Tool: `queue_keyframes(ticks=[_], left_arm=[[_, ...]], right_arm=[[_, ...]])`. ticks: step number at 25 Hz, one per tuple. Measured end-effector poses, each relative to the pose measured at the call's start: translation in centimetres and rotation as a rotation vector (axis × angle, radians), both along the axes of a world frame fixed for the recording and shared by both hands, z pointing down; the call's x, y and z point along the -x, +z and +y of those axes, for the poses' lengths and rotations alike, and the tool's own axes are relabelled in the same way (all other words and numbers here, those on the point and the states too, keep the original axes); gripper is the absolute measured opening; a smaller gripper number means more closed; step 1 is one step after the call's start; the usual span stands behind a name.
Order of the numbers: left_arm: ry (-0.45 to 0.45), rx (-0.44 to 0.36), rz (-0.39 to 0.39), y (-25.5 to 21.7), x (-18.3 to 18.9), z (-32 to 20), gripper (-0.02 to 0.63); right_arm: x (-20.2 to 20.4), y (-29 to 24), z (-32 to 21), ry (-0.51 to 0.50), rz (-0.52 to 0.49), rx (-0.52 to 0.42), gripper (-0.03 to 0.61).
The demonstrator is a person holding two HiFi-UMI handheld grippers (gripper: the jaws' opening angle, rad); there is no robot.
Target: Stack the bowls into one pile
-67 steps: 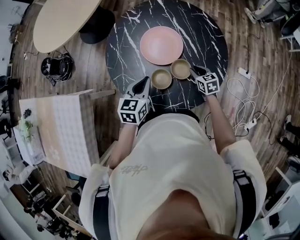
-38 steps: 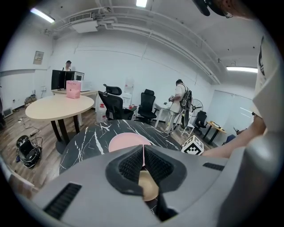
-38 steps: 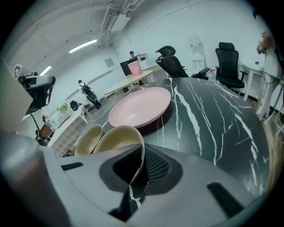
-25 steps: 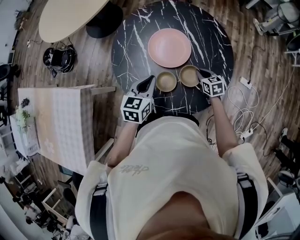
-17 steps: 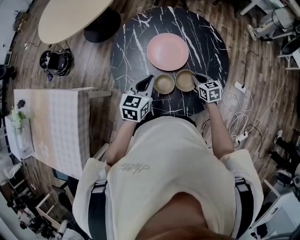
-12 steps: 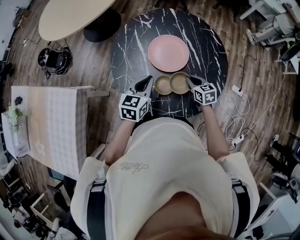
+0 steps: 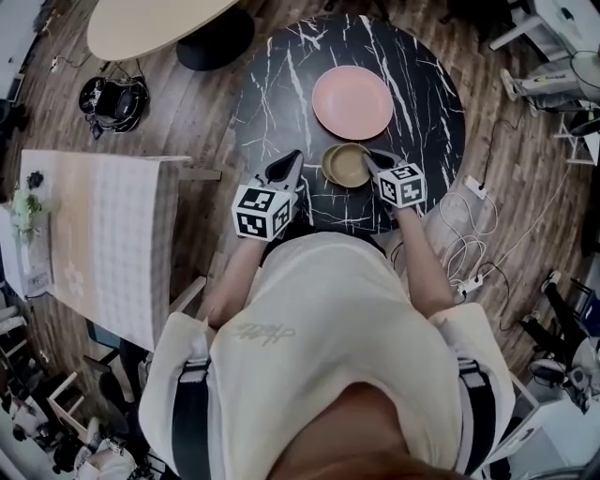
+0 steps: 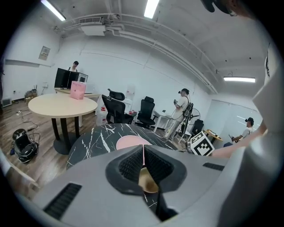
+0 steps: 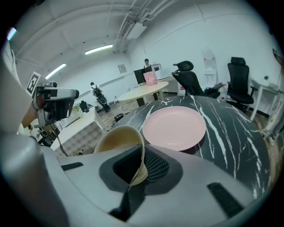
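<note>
On the round black marble table (image 7: pixel 272 84), my right gripper (image 7: pixel 367 157) is shut on the rim of a tan bowl (image 7: pixel 352 167). It holds that bowl tilted over the second tan bowl (image 7: pixel 328 161), of which only the left edge shows. In the right gripper view the rim of the held bowl (image 9: pixel 117 137) is pinched between the pads of that gripper (image 9: pixel 141 164). My left gripper (image 7: pixel 286 164) is shut and holds nothing, just left of the bowls. In the left gripper view a tan bowl (image 8: pixel 148 182) shows beyond the closed tips of the left gripper (image 8: pixel 143 155).
A pink plate (image 7: pixel 352 101) lies on the table beyond the bowls, also seen as the plate (image 9: pixel 174 127) past the held bowl. A checked table (image 7: pixel 103 234) stands to the left, a beige round table (image 7: pixel 150 23) at the far left, and cables (image 7: pixel 469 234) lie on the floor to the right.
My right gripper has carried its bowl leftward from beside the other bowl until it overlaps it. The left gripper has barely shifted and stays shut.
</note>
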State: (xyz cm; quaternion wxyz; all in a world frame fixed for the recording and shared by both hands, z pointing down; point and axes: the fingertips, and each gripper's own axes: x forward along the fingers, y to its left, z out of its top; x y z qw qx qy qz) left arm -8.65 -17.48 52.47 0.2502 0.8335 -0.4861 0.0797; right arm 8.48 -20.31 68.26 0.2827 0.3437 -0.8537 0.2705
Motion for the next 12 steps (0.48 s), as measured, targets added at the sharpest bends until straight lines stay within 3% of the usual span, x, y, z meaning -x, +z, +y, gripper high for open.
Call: queue_keyframes(ticks=[12], left_arm=[[-0.046, 0.037, -0.009, 0.9, 3.7, 1.3, 0.021]], right_arm=[[1.4, 3.7, -0.2, 0.071, -0.002, 0.087, 0.026]])
